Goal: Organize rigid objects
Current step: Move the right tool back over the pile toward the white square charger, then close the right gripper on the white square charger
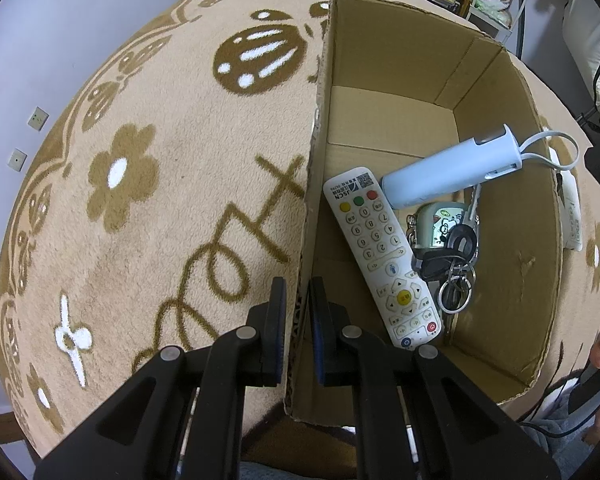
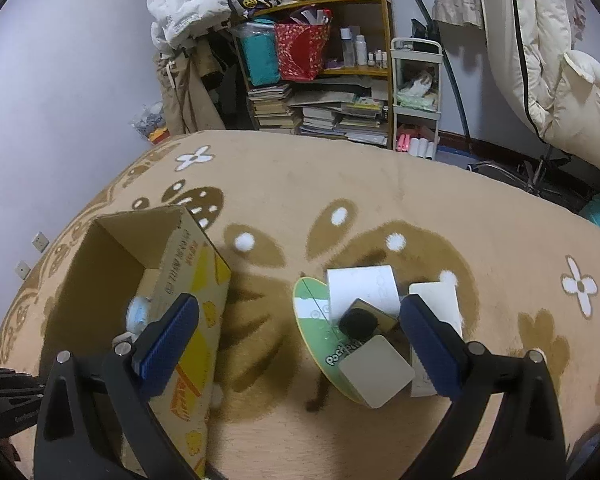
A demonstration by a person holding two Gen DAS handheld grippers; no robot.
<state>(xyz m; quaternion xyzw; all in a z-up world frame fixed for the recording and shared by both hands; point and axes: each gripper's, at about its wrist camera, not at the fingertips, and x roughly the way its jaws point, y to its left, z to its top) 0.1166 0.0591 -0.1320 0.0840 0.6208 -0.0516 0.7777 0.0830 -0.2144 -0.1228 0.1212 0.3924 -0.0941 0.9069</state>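
The person is kneeling or sitting at a flowered rug [image 2: 380,184] and filling the box [image 1: 420,60], which is the landmark here. The left gripper [image 1: 298,320] is pinching the box's near-left wall, its jaws pressed together on the cardboard, steadying it. The right gripper [image 2: 300,340] is hanging with jaws spread wide above a small pile lying on the rug just right of the box, touching nothing.

Judging by this, the step in hand is the reach for the next item. The next move is calling for the right gripper to come down over one piece of the pile, close on it, then carry it left over the box's rim.

The pile, largest first: a green oval board [image 2: 320,320] is lying flat underneath; a white block [image 2: 360,286] is sitting at its far side; a white slab [image 2: 440,304] is lying at its right edge, partly behind a finger; a pale square case [image 2: 376,372] is resting nearest; a small tan case with a dark round face [image 2: 360,320] is sitting on top in the middle.

Inside the box, a remote [image 1: 384,256] is lying by the left wall, a pale blue tube [image 1: 448,172] beyond it, and keys [image 1: 452,268] right of the remote.
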